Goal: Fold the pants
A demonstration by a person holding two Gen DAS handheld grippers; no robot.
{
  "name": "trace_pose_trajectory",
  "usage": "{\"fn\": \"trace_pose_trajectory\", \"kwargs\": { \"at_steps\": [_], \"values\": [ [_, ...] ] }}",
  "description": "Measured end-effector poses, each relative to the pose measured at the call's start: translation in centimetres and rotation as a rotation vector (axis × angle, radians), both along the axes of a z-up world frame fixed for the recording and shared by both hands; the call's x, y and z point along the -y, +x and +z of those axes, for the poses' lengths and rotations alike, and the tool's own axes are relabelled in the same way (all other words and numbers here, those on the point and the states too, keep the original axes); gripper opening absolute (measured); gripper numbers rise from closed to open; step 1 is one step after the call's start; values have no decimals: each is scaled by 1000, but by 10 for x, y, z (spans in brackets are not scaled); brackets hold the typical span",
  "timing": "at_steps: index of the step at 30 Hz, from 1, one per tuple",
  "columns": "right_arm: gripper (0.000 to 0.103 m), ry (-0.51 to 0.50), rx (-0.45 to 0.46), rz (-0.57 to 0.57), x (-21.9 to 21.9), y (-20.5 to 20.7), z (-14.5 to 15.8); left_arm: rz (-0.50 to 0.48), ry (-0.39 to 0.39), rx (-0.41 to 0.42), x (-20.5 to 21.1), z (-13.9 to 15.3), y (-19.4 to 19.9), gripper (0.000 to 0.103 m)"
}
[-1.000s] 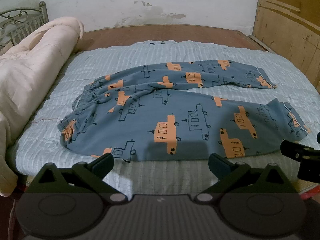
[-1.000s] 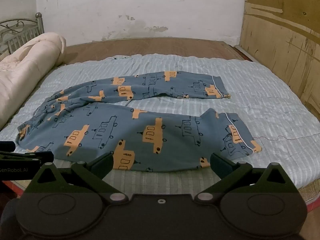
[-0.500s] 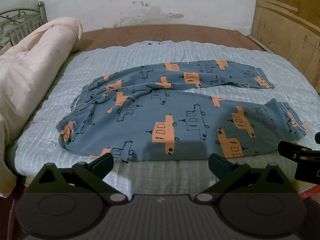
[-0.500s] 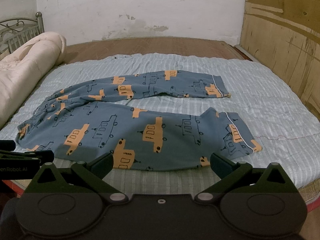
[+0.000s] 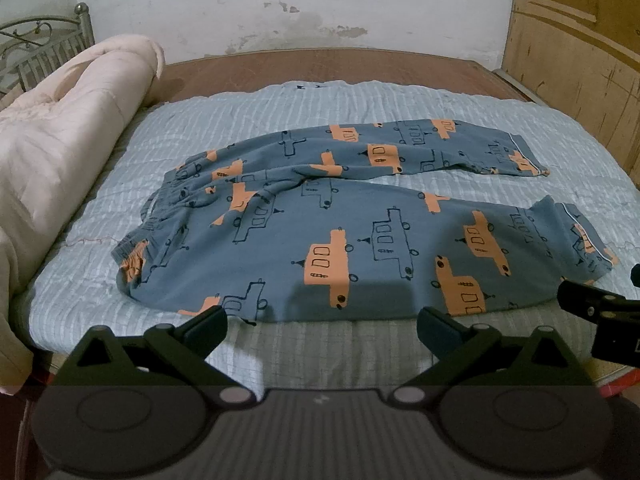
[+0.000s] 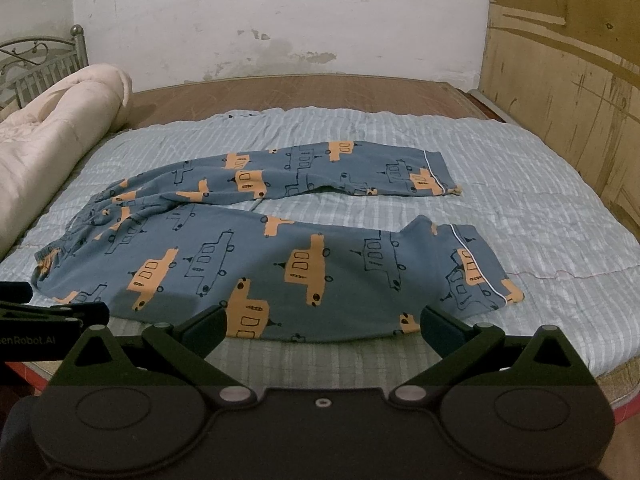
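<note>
Pants (image 5: 352, 232) lie spread flat on the striped quilt (image 5: 240, 120), legs splayed apart, unfolded; left gripper (image 5: 322, 320) and right gripper (image 6: 322, 320) hover at the near hem, both released, empty; looks like pre-grasp, next pinch near leg edge.

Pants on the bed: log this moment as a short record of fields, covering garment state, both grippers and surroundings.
garment: pants, blue with orange vehicle print
state: spread flat, unfolded, legs apart in a V
waistband: toward the rolled quilt
cuffs: toward the wooden panel
surface: striped bedspread
left gripper: open, empty, short of the near pant edge
right gripper: open, empty, fingertips at the near edge of the pants
task progress: no fold made yet
</note>
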State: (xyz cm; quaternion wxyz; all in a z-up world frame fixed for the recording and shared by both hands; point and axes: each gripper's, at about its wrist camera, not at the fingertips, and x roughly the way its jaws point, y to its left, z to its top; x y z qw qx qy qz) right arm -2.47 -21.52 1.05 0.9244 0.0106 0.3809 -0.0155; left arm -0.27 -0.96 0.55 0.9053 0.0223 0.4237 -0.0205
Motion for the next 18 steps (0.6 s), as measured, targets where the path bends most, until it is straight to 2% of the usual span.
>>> {"fn": "trace_pose_trajectory", "kwargs": {
  "at_steps": [18],
  "values": [
    [102, 0, -1, 0, 0, 0, 0, -7, -10, -5, -2, -1, 0, 102]
  ]
}}
